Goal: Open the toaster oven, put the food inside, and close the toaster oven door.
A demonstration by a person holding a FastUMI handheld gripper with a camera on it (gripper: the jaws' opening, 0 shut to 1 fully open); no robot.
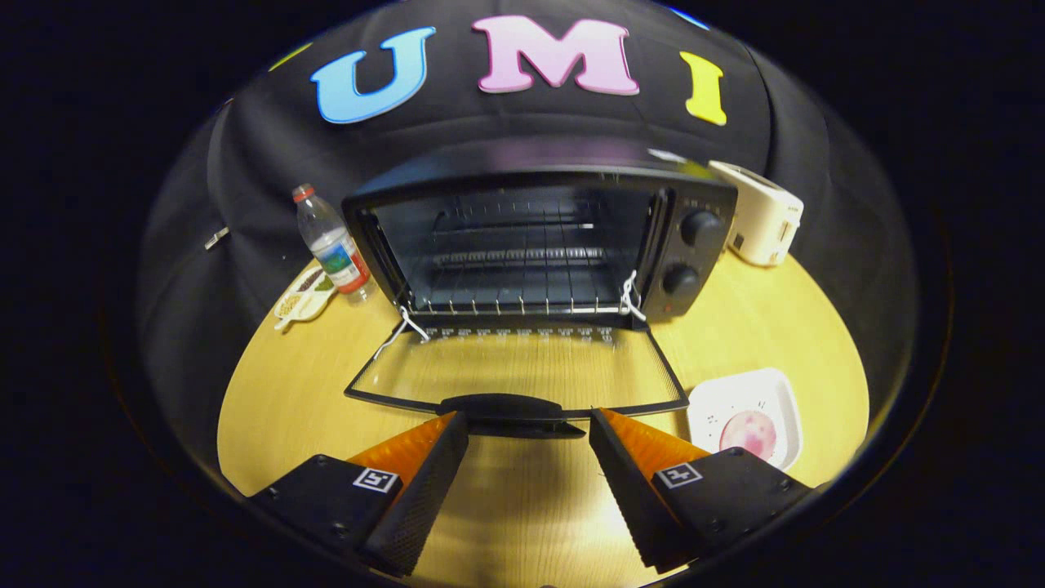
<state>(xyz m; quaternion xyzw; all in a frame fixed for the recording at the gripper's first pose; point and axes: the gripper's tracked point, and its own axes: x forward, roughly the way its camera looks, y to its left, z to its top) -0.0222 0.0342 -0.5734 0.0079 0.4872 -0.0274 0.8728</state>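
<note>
A black toaster oven (694, 245) stands at the back of the round wooden table, its cavity with a wire rack (514, 257) showing. Its glass door (514, 371) lies folded down flat toward me, with the dark handle (502, 406) at its near edge. My gripper (528, 429) is open, its fingertips just short of the handle on either side of it, holding nothing. A pink round piece of food (749, 433) rests on a white square plate (780, 392) to the right of the door, just beyond the right finger.
A clear water bottle (331, 241) with a red cap stands left of the oven, with a small white dish (304, 298) of snacks beside it. A white toaster (763, 216) sits behind the oven's right side. Bare wooden tabletop (277, 392) lies left of the door.
</note>
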